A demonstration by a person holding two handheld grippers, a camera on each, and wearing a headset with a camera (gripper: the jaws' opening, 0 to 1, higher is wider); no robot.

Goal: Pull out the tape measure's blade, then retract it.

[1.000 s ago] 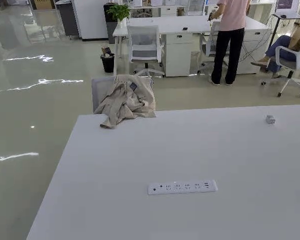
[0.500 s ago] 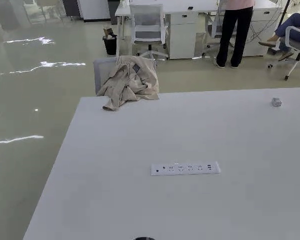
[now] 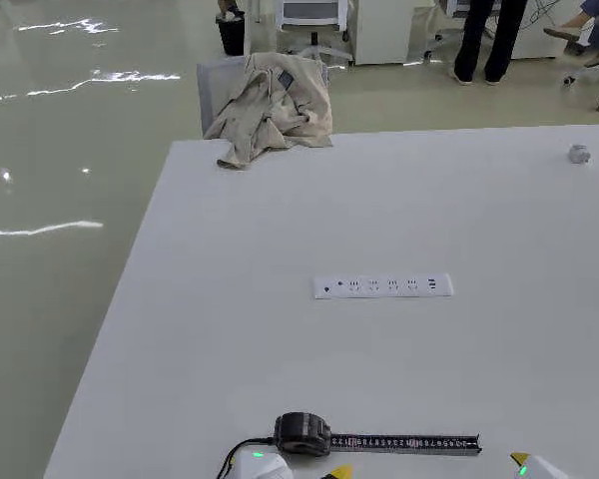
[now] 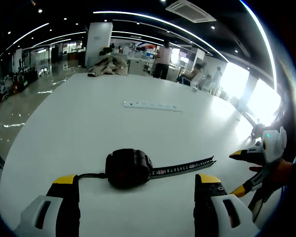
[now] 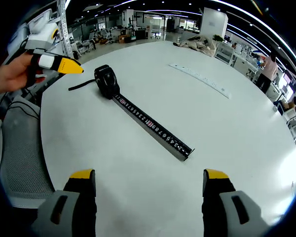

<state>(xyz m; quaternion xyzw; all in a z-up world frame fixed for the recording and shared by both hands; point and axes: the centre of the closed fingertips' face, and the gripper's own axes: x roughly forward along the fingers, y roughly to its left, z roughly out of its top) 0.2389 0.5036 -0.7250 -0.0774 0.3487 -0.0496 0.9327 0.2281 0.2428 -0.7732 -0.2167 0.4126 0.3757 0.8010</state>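
Observation:
A black tape measure [image 3: 301, 434] lies near the front edge of the white table [image 3: 280, 230], its blade [image 3: 404, 443] drawn out flat to the right. In the left gripper view the case [image 4: 129, 168] sits just ahead of my left gripper [image 4: 136, 181], which is open and holds nothing. My right gripper [image 5: 149, 175] is open too, a short way back from the blade's tip [image 5: 187, 151]. The case [image 5: 106, 79] lies further off in that view. The gripper tops [image 3: 258, 465] [image 3: 532, 466] peek in at the bottom of the head view.
A white power strip [image 3: 382, 286] lies mid-table. A small grey object [image 3: 578, 153] sits at the far right. A chair draped with a beige jacket [image 3: 273, 100] stands at the far edge. A person's legs [image 3: 489, 35] show beyond, on the glossy floor.
The head camera has tilted down, so the table shifted up in the picture and the tape measure and gripper tops came into view. Nothing on the table visibly moved.

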